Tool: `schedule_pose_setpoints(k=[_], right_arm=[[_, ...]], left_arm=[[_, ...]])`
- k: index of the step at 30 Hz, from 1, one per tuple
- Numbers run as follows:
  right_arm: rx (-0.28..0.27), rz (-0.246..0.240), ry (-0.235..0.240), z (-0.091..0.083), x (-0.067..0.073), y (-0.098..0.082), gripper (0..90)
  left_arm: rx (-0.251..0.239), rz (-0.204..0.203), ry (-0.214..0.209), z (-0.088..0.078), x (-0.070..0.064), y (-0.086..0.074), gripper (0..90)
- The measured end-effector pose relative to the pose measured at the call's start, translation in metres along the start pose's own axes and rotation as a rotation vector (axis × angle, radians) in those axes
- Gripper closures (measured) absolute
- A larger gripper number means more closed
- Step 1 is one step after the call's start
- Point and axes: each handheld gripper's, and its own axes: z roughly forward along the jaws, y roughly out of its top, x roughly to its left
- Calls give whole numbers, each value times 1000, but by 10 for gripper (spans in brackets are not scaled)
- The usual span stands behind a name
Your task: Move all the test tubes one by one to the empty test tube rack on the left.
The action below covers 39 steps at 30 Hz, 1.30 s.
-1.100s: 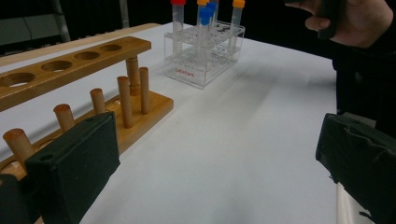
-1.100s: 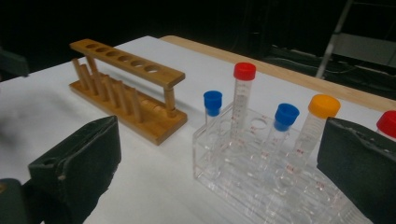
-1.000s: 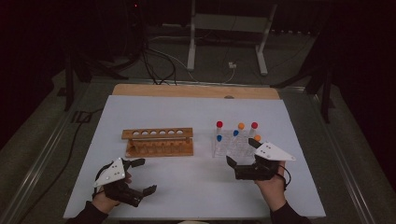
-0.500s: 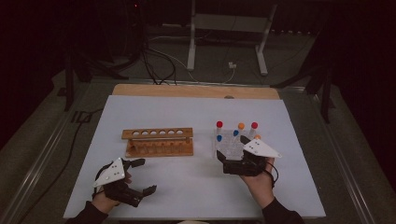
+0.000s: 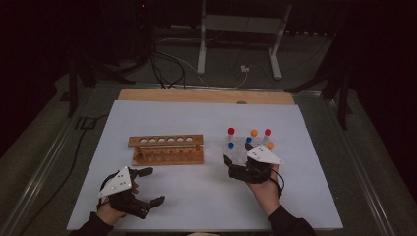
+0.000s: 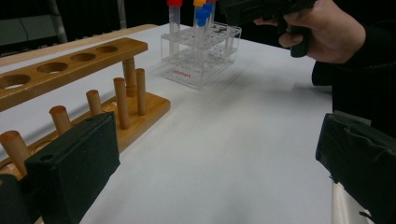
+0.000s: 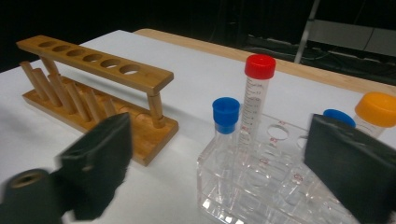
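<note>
A clear plastic rack holds several capped tubes with red, orange and blue caps. My right gripper sits at its near left corner. Its jaws have just been closing. A blue-capped tube and a red-capped tube stand between them, and neither pad touches. An empty wooden tube rack stands to the left. My left gripper rests open near the table's front left, holding nothing.
The white table top ends in a wooden strip at the far side. Beyond it are cables and a metal stand on a dark floor. The person's right hand holds the right gripper near the clear rack.
My right gripper has moved left and slightly down, up to the clear rack's near corner, and its jaws have narrowed. The left gripper has stayed put.
</note>
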Motion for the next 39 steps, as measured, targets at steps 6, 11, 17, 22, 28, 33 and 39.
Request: schedule_pose_setpoints(k=[6,11,17,22,28,33,39], right_arm=[[45,-5,-30,5,0,-1,236],[75,5,-44,8,-1,-1,331],[116,1,-53,14,-1,-1,442],[134,8,-55,18,-1,0,506],[157,7,-58,23,0,0,570],[161,12,-59,26,0,1,634],[172,20,-55,31,-1,1,710]], left_arm=[[-1,0,-2,0,0,0,5],[1,0,-2,0,0,0,5],[-1,-1,-3,0,0,0,5],[1,-1,-4,0,0,0,5],[-2,-2,-4,-1,0,0,5],[0,-2,-4,-1,0,0,5],[-5,-1,-5,-1,0,0,5]])
